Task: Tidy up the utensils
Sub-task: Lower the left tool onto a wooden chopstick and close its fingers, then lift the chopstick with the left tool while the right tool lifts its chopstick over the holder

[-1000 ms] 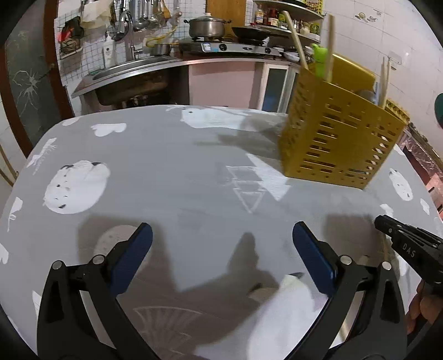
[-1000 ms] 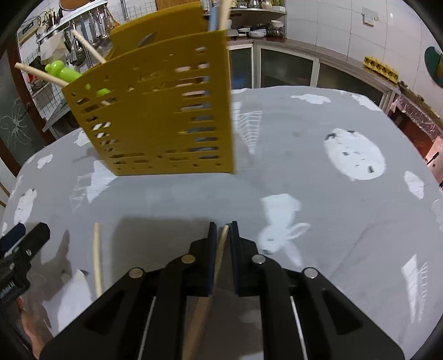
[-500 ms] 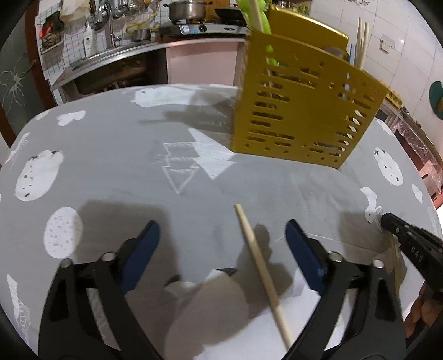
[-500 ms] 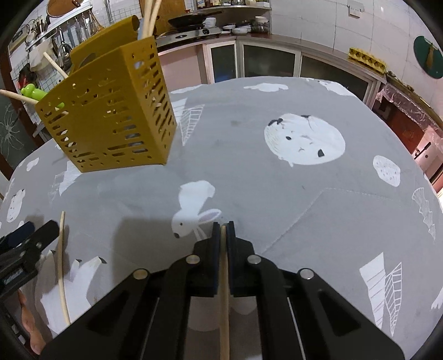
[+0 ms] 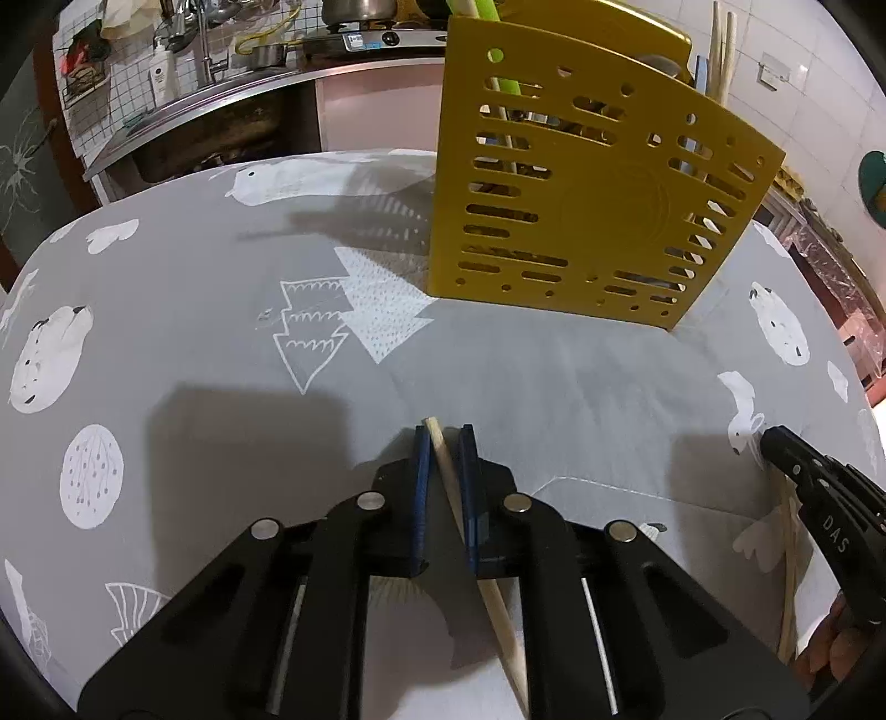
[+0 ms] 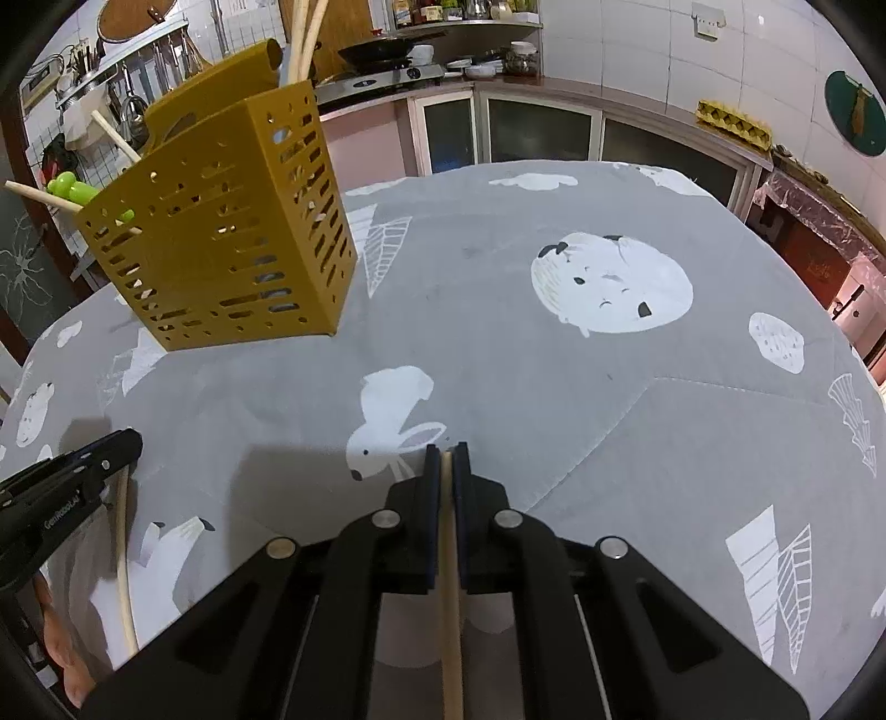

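Note:
A yellow slotted utensil holder (image 5: 587,205) stands on the grey patterned tablecloth (image 5: 194,310); it holds chopsticks and a green-handled utensil, and also shows in the right wrist view (image 6: 221,238). My left gripper (image 5: 443,435) is shut on a wooden chopstick (image 5: 470,554) that runs back between its blue pads, low over the cloth. My right gripper (image 6: 447,450) is shut on a second wooden chopstick (image 6: 451,598). The right gripper also shows at the right edge of the left wrist view (image 5: 819,498), and the left gripper at the left edge of the right wrist view (image 6: 66,476).
Behind the table are a sink counter (image 5: 221,105), a stove with a pot (image 5: 360,11) and a wall rack of hanging utensils (image 6: 111,55). Glass-door cabinets (image 6: 526,133) stand at the far right. The table's edge curves away on all sides.
My left gripper was open with the chopstick lying between its fingers; it has closed on the chopstick. The holder appears closer in the left view. The right gripper keeps its chopstick.

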Tool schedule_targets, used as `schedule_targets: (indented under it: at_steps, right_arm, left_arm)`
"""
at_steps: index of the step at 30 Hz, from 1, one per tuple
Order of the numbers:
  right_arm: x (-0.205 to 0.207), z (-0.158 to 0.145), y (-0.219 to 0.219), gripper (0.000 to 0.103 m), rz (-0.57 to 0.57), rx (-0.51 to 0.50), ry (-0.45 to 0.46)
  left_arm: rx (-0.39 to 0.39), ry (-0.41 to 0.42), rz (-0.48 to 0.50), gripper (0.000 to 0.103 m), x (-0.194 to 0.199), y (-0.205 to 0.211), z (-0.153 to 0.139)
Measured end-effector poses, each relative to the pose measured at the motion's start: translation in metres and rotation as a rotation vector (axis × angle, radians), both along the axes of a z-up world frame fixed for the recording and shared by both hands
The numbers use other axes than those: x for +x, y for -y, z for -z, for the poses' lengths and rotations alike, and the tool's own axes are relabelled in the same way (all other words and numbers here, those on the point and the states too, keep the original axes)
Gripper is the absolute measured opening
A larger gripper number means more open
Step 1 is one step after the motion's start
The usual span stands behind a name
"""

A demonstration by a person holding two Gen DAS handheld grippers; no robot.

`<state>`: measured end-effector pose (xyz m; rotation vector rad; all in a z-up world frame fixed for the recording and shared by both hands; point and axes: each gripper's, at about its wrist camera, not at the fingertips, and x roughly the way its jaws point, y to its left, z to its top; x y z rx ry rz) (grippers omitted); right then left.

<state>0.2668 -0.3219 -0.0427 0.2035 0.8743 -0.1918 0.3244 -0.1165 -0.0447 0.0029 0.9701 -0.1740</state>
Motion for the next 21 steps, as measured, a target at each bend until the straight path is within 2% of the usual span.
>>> schedule_targets:
  at_steps: [10,21]
  right_arm:
    - [-0.004,-0.022,-0.005,0.005,-0.009,0.001,0.055]
    - [-0.016,-0.059,-0.014,0.005,-0.030,-0.016,0.161]
  left_arm:
    - [-0.008,0.053,0.025,0.008,-0.006,-0.001,-0.016]
    - [0.003,0.233,0.058,0.007,-0.033,-0.007,-0.072]
